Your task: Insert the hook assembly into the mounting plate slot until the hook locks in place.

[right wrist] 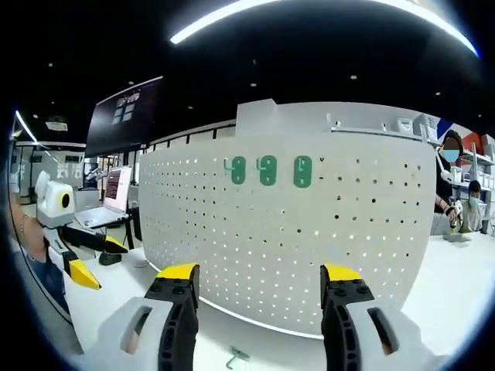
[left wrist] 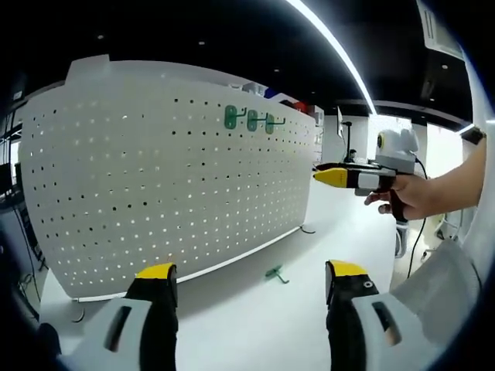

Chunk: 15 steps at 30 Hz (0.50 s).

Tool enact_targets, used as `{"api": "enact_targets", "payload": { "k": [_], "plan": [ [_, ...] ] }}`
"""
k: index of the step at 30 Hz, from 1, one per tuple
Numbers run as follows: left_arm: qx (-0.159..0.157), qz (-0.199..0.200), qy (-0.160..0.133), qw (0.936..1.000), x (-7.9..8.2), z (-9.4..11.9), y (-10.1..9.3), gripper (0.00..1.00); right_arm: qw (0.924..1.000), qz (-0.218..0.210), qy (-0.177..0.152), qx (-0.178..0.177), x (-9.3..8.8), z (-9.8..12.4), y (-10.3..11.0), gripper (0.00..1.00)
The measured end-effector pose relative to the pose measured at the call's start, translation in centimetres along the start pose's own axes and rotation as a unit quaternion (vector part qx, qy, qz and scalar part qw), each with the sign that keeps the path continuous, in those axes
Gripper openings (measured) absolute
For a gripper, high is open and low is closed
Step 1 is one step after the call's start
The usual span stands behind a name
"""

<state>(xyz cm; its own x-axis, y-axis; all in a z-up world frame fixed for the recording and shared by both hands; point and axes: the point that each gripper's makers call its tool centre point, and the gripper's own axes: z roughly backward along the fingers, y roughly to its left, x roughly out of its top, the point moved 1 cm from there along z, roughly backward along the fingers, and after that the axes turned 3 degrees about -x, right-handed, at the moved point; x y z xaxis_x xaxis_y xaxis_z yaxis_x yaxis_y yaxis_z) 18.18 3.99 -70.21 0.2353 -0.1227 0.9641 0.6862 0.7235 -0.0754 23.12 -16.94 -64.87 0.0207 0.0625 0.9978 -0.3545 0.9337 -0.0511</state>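
A white pegboard (left wrist: 155, 178) stands upright on the white table; it is the mounting plate, also seen as the pegboard (right wrist: 325, 232). Three green hooks (left wrist: 251, 120) hang near its top, seen head-on as green hooks (right wrist: 267, 171). One loose green hook (left wrist: 274, 273) lies on the table in front of the board, also the loose hook (right wrist: 235, 357) at the bottom edge. My left gripper (left wrist: 251, 278) is open and holds nothing, well short of the loose hook. My right gripper (right wrist: 259, 276) is open too, facing the board; in the left gripper view it shows as the right gripper (left wrist: 331, 176) held by a hand.
The white table (left wrist: 340, 224) runs on past the board's right end. A laptop (right wrist: 108, 205) and a dark small object (right wrist: 109, 258) sit at the left. A wall screen (right wrist: 124, 116) hangs behind. People stand at the far right (right wrist: 452, 185).
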Motion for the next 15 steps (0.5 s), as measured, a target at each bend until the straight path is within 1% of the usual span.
{"api": "enact_targets", "payload": {
  "k": [7, 15],
  "plan": [
    [0.0, -0.002, 0.006, 1.0, -0.5, 0.2, 0.0, 0.81, 1.0, -0.006, 0.006, 0.002, -0.8, 0.8, 0.2, 0.62],
    [0.002, 0.0, 0.008, 1.0, -0.9, 0.7, 0.1, 0.81, 0.9996, -0.013, 0.022, 0.013, -2.2, 2.0, 0.8, 0.62]
  ]
}}
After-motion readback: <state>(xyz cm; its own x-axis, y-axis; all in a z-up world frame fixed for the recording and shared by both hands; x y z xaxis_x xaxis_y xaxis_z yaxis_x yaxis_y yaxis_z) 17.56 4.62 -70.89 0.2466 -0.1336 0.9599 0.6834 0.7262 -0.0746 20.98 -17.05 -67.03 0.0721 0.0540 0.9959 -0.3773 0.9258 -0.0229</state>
